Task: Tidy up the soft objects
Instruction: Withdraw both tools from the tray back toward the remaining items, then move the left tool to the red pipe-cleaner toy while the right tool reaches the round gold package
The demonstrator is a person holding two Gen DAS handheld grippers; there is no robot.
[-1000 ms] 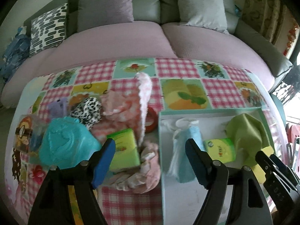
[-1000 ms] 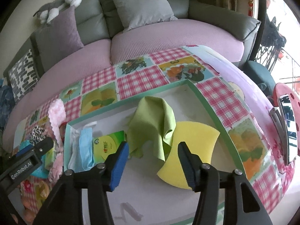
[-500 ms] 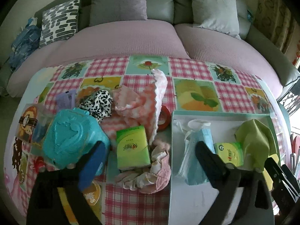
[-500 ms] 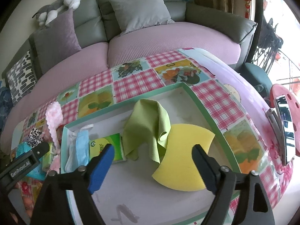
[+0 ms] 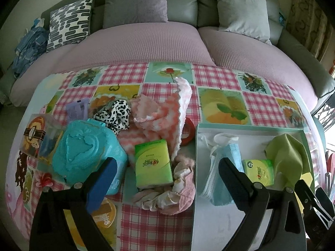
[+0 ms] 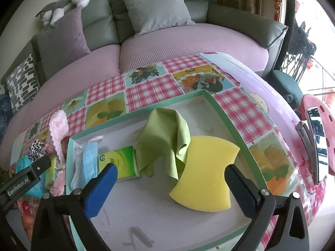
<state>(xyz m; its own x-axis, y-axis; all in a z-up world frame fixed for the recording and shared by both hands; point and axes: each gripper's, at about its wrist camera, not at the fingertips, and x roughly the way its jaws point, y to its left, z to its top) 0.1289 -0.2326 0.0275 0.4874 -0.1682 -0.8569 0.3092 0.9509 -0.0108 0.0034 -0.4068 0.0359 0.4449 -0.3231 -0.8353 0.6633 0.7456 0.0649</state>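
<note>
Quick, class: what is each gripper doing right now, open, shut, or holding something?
Left gripper: open, holding nothing.
Right gripper: jaws opening, nothing gripped; the yellow sponge lies loose between them.

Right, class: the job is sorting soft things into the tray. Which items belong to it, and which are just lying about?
Part of the job:
tray
yellow sponge
green cloth
face masks
tissue pack
pink fluffy cloth
spotted scrunchie

Lying about:
sofa cushions
phone
plush toy
</note>
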